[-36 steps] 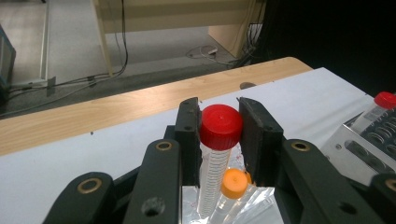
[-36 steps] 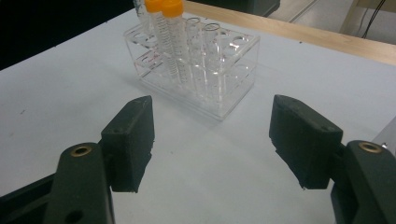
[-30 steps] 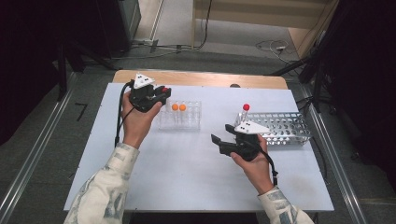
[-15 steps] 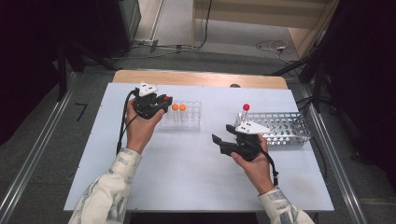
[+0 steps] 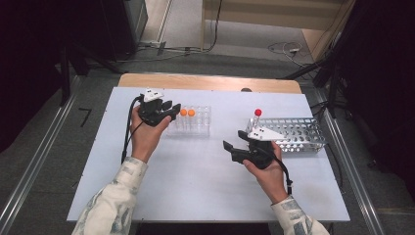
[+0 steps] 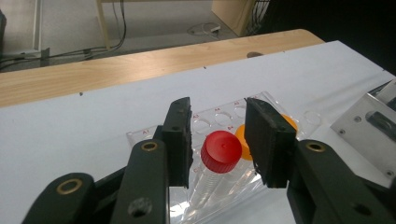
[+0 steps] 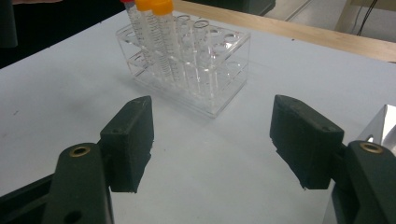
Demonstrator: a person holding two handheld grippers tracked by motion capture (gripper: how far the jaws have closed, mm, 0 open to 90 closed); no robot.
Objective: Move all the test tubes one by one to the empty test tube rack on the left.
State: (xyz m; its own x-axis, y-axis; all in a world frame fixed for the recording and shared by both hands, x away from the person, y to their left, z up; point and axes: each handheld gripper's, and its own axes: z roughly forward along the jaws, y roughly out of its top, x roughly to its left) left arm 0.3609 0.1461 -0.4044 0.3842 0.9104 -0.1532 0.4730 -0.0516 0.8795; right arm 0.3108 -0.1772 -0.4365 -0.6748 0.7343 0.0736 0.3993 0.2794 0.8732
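- The left gripper (image 6: 218,151) is being shown shifted right to the clear rack (image 5: 192,121) since the earlier frame, its jaws just opening around, not pressing, the red-capped tube (image 6: 221,150) seated there.
- The right gripper (image 5: 234,142) is being held wide open over the surface (image 5: 195,181), gripping nothing.

We see a white table top (image 5: 195,181) with a pale wooden strip (image 5: 205,82) along its far edge. On the right side of the table lies a metal wire rack (image 5: 303,132), and at its left end a tube with a red cap (image 5: 257,113) stands upright. Beyond the table we make out cables (image 5: 284,49) on the grey floor at the far right and a dark cabinet (image 5: 122,24) at the far left. A metal rail (image 5: 34,166) runs along the floor on the left.
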